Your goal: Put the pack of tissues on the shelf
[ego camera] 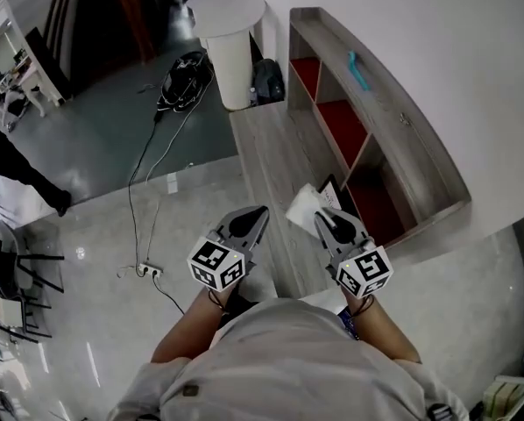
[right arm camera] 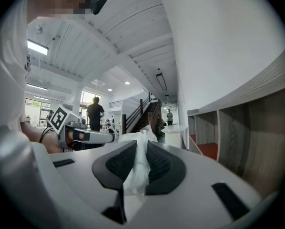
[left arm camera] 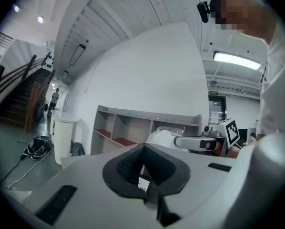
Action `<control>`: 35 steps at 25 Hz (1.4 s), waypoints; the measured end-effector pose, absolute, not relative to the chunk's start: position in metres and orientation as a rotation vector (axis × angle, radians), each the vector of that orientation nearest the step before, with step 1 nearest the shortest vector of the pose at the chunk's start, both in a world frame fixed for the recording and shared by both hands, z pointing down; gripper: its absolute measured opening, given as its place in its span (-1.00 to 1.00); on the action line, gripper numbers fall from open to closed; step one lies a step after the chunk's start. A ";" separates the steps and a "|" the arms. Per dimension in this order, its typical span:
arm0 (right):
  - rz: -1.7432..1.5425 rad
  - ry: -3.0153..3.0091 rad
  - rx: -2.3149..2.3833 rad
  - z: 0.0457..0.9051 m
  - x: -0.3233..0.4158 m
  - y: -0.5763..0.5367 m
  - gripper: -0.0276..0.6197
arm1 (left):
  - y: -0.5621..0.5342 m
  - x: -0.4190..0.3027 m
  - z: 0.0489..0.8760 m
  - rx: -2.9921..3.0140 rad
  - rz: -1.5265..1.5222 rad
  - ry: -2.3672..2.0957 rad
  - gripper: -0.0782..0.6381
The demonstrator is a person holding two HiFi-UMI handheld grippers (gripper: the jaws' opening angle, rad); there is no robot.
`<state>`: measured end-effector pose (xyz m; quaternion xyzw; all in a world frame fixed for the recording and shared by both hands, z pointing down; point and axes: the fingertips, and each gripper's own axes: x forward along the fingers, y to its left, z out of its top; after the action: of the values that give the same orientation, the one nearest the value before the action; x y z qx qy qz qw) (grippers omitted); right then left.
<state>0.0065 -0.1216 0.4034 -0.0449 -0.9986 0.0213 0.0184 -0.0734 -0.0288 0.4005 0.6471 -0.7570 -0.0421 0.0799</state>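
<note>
The pack of tissues (ego camera: 304,205) is white in thin clear wrap, held in the air over the near end of a low wooden platform (ego camera: 275,160). My right gripper (ego camera: 322,213) is shut on it, and the wrap (right arm camera: 137,175) shows pinched between the dark pads of the right gripper (right arm camera: 141,144). The shelf (ego camera: 402,121) is a grey wooden unit with red-floored compartments, against the wall to the right. It rises just right of the jaws (right arm camera: 257,128). My left gripper (ego camera: 260,210) hovers beside the pack, shut and empty. From the left gripper (left arm camera: 143,149) I see the pack (left arm camera: 164,138) ahead.
A turquoise object (ego camera: 358,70) lies on the shelf's top. A white round pedestal (ego camera: 231,33) stands at the platform's far end, with a dark bag and cables (ego camera: 185,75) on the floor beside it. A power strip (ego camera: 148,270) lies left, and a person (ego camera: 17,169) stands farther left.
</note>
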 end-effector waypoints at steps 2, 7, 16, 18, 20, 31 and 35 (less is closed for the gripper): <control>0.072 -3.098 -0.064 0.403 0.000 -0.125 -0.72 | -0.034 -0.083 0.398 1.991 -0.115 -2.217 -0.74; 0.093 -3.082 0.107 0.405 -0.026 -0.125 -0.72 | -0.039 -0.118 0.399 2.094 -0.092 -2.094 -0.74; 0.081 -3.042 0.407 0.405 -0.077 -0.107 -0.72 | -0.023 -0.192 0.400 2.236 -0.064 -1.924 -0.74; 0.082 -3.037 0.470 0.403 -0.086 -0.103 -0.72 | -0.020 -0.204 0.399 2.273 -0.050 -1.881 -0.74; 0.083 -3.035 0.529 0.402 -0.094 -0.100 -0.72 | -0.016 -0.215 0.399 2.306 -0.033 -1.842 -0.74; 0.070 -2.997 0.789 0.394 -0.113 -0.089 -0.72 | -0.017 -0.249 0.395 2.443 0.004 -1.672 -0.74; 0.054 -2.984 0.831 0.394 -0.108 -0.102 -0.72 | -0.033 -0.240 0.397 2.469 0.015 -1.632 -0.74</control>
<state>-0.1083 -0.1016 0.3936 0.2683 -0.9629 0.0173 0.0218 -0.2405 -0.0334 0.3974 0.8308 -0.5491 0.0049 0.0908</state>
